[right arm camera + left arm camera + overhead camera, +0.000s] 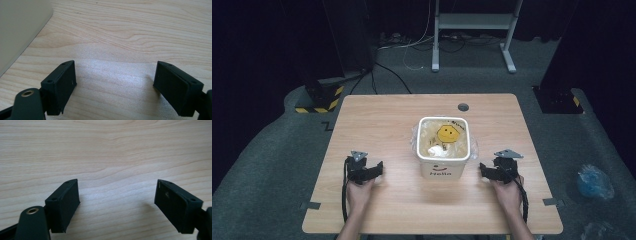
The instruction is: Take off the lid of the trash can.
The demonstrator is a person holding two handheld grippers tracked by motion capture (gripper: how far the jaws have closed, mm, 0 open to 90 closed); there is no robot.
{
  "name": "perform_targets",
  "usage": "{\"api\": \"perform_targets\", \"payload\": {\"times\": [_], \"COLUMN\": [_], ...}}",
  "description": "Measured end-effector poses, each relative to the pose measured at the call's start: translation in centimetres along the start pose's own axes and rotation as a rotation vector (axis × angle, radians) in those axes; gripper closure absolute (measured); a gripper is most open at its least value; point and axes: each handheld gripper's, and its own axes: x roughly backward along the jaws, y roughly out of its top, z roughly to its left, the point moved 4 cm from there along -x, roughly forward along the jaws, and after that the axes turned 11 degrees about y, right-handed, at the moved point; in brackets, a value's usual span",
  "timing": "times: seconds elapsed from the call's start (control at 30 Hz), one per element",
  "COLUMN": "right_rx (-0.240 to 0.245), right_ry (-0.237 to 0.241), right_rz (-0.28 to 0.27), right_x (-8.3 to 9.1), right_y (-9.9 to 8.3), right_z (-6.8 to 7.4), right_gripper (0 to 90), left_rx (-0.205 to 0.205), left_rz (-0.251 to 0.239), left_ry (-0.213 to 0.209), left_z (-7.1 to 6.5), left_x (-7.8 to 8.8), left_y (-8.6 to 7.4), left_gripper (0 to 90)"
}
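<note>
From the high view, the white square plastic tub (443, 148) with a clear plastic liner and a yellow smiley face inside stands near the middle of the pale wooden table (377, 120), between my two hands. I judge it light and fairly stiff, its smooth walls slippery and the liner soft, so I would squeeze opposite walls near the rim or pinch the rim itself. My left gripper (377, 169) rests on the table well left of the tub, my right gripper (484, 171) just beside its right wall, both forearms low and pointing inward.

In the left gripper view, my left gripper (117, 195) stands wide apart over bare wood, holding nothing.

In the right gripper view, my right gripper (115, 75) is likewise spread and empty, with the tub's wall (20, 27) at the upper left.
</note>
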Motion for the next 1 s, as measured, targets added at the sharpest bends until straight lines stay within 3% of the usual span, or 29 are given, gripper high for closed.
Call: {"api": "perform_targets", "payload": {"times": [0.1,0.27,0.3,0.37,0.5,0.83,1.0], "right_rx": [0.0,0.009,0.018,0.012,-0.016,-0.024,0.001], "right_ry": [0.001,0.012,0.016,0.021,0.049,0.115,0.129], "right_rz": [-0.001,-0.003,-0.001,-0.006,-0.021,-0.094,-0.11], "right_x": [0.0,0.0,0.2,0.4,0.9,3.0,3.7], "right_y": [0.0,0.0,0.0,0.0,0.0,0.9,1.5], "right_z": [0.0,0.1,0.0,-0.2,-0.4,-0.4,0.0], "right_gripper": [18.0,20.9,27.0,30.2,30.5,32.2,35.9], "left_rx": [-0.049,-0.048,-0.048,-0.054,-0.058,-0.058,-0.058], "left_rz": [0.008,0.012,0.012,0.009,0.007,0.007,0.007], "left_ry": [0.036,0.04,0.041,0.037,0.031,0.03,0.03], "left_z": [0.2,0.2,0.2,0.2,0.1,0.1,0.1], "left_x": [-0.1,-0.2,-0.2,-0.1,-0.1,-0.1,-0.1], "left_y": [0.0,-0.1,-0.1,-0.1,-0.1,-0.1,-0.1], "left_gripper": [19.8,16.4,16.4,18.3,19.0,19.1,19.2]}}
